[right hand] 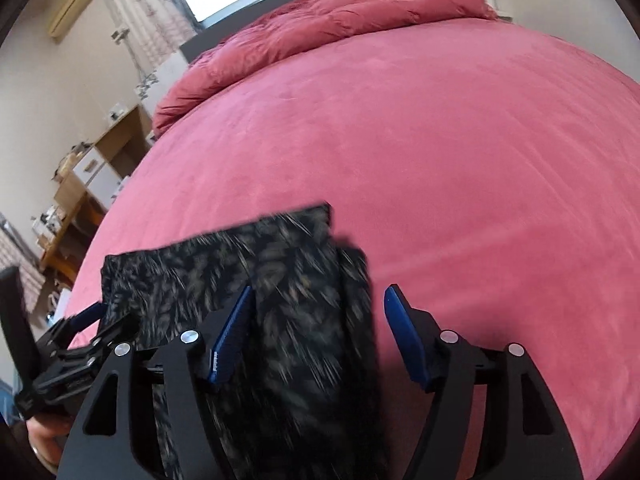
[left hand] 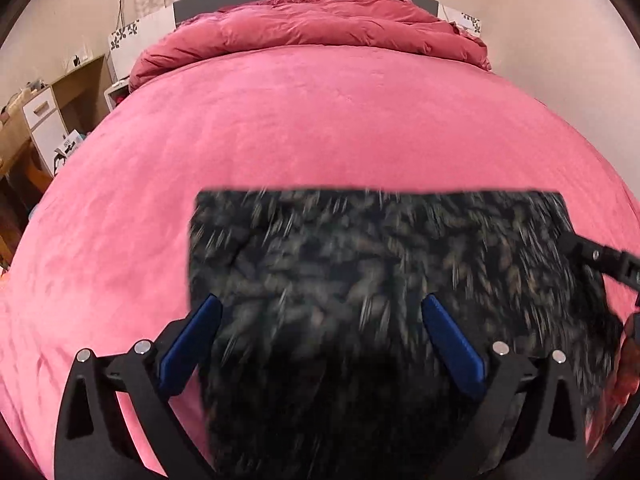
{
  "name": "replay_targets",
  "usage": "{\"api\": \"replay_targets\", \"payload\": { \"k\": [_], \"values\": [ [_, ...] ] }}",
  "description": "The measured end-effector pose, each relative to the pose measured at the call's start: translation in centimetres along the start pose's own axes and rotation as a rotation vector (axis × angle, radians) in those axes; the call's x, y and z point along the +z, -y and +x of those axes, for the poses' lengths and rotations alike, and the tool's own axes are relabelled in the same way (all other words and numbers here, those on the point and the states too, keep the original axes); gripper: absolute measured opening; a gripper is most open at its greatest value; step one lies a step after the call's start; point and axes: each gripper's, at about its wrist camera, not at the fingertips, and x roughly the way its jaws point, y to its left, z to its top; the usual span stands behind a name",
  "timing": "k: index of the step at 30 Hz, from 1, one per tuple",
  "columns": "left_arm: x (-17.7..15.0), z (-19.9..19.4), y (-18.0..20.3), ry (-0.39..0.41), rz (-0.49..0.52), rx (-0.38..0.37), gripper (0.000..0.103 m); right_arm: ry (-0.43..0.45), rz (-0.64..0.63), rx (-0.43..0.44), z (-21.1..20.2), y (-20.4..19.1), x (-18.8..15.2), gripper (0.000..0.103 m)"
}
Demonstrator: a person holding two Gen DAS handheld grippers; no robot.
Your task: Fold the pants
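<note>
Two tools work over the pants (left hand: 380, 272), a dark leaf-print pair spread on the pink bed (left hand: 320, 120) near its foot end. The left tool (left hand: 320, 312) stands wide, its blue fingers (left hand: 192, 344) splayed to either side above the cloth and gripping nothing; it hangs over the near left part of the pants, which I judge puts it in place to take an edge or press the layers flat. The right tool (right hand: 320, 304) is likewise wide, one finger over the fabric and the other over bare bed past the right edge of the pants (right hand: 280, 300), so it straddles that edge, probably to pinch it for the next fold.

From the left wrist view the far edge of the pants reads as one straight line, which suggests the garment is already laid flat or folded once; from the right wrist view a second layer shows along the right side.

Much stays unclear. The near end of the pants runs under both tools and out of frame, so waistband and hems cannot be told apart. The print is smeared by motion blur. Whether either tool touches the cloth cannot be told. A rumpled red duvet (left hand: 312, 24) lies at the head of the bed.
</note>
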Motion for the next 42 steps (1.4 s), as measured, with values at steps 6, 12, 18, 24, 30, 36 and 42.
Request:
{"api": "replay_targets", "payload": {
  "k": [6, 12, 18, 24, 30, 36, 42],
  "values": [
    [-3.9, -2.3, -1.8, -0.016, -0.048, -0.076, 0.101, -0.058, 0.1, 0.045, -0.9, 1.9, -2.4, 0.072],
    [-8.8, -3.3, -3.8, -0.047, -0.173, -0.207, 0.101, -0.081, 0.108, 0.021, -1.9, 1.9, -4.8, 0.072],
    [-9.1, -3.5, -5.2, -0.069, -0.187, -0.326, 0.101, -0.12, 0.152, 0.085, -1.9, 2.4, -5.1, 0.072],
    [-8.0, -1.8, -6.1, -0.121, -0.171, -0.442, 0.092, -0.222, 0.193, 0.305, -0.2, 4.0, -3.9, 0.067],
    [-7.5, -0.6, -6.8, -0.139, -0.203, -0.523, 0.071, -0.25, 0.224, 0.361, 1.0, 4.6, -3.7, 0.059],
    [-7.9, -0.4, -5.5, -0.131, -0.211, -0.537, 0.061, -0.227, 0.13, 0.327, 1.3, 3.2, -3.2, 0.048],
    [-8.5, -3.2, -4.9, -0.069, -0.179, -0.488, 0.033, -0.14, 0.067, 0.359, -0.8, 1.9, -3.3, 0.03]
  ]
}}
